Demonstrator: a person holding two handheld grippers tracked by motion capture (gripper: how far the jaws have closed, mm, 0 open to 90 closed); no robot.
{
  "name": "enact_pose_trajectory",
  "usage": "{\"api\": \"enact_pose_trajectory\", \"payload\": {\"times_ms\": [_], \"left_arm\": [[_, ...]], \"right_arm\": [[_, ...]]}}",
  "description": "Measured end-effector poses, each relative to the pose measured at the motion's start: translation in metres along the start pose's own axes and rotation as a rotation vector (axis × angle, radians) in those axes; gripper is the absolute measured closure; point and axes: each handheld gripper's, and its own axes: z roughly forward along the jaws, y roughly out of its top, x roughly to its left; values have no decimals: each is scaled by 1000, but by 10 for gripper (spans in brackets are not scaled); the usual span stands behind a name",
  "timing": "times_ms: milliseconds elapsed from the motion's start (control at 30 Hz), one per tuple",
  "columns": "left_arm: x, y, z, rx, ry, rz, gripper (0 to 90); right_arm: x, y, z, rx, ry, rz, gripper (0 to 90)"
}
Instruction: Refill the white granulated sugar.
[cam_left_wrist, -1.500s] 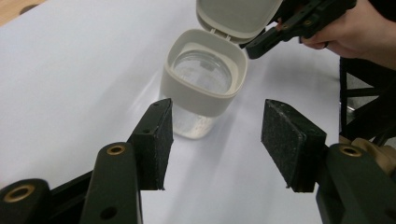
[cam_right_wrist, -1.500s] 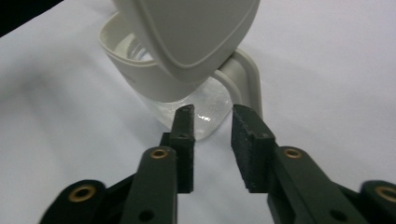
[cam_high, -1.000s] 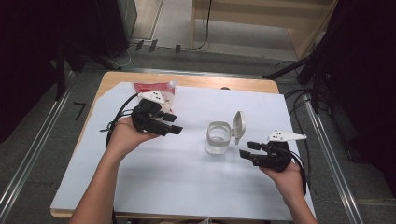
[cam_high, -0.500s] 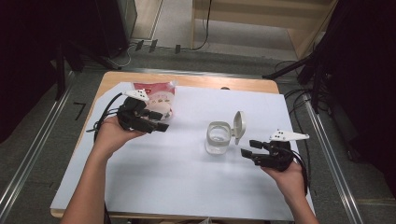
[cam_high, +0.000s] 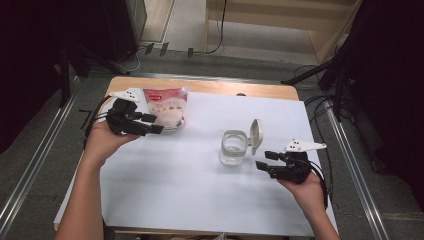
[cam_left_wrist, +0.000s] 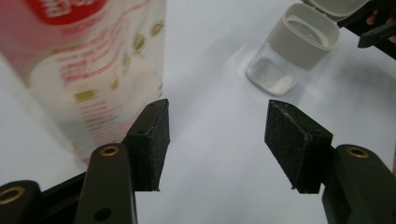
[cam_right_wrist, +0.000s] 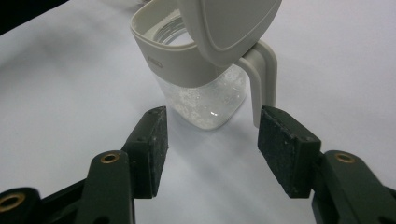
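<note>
A pink and white pouch (cam_high: 165, 106) stands at the back left of the white sheet; it looms close in the left gripper view, pouch (cam_left_wrist: 88, 70). My left gripper (cam_high: 155, 123) is open just beside it, its tips at the pouch's base, nothing between the pads. A clear jar (cam_high: 234, 148) with a grey rim and its flip lid (cam_high: 256, 133) swung open stands right of centre. My right gripper (cam_high: 264, 160) is open a short way right of the jar, pointing at it. In the right gripper view the jar (cam_right_wrist: 201, 88) sits just beyond the pads, apart from them.
The white sheet (cam_high: 200, 200) covers a wooden table (cam_high: 210, 87) whose back edge shows. Metal rails run along both sides on the floor. Cables trail from each gripper. The front and middle of the sheet are bare.
My left gripper has moved left and back, away from the jar, to the pouch's side. The right gripper has stayed where it was.
</note>
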Motion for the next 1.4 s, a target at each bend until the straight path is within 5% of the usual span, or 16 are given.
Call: {"api": "enact_pose_trajectory", "payload": {"times_ms": [367, 600, 967, 1200, 1400], "left_arm": [[22, -4, -20, -32, 79, -43, 380], [41, 2, -26, -69, 79, -83, 362], [55, 14, -2, -35, 106, -69, 341], [53, 26, 15, -58, 106, -38, 349], [54, 29, 23, -63, 85, -65, 474]], "right_arm": [[1, 0, 2, 5, 3, -10, 437], [1, -1, 2, 8, -1, -7, 437], [2, -7, -4, 18, -19, 5, 437], [5, -12, -3, 34, -22, -5, 437], [8, -13, -1, 42, -21, -13, 437]]}}
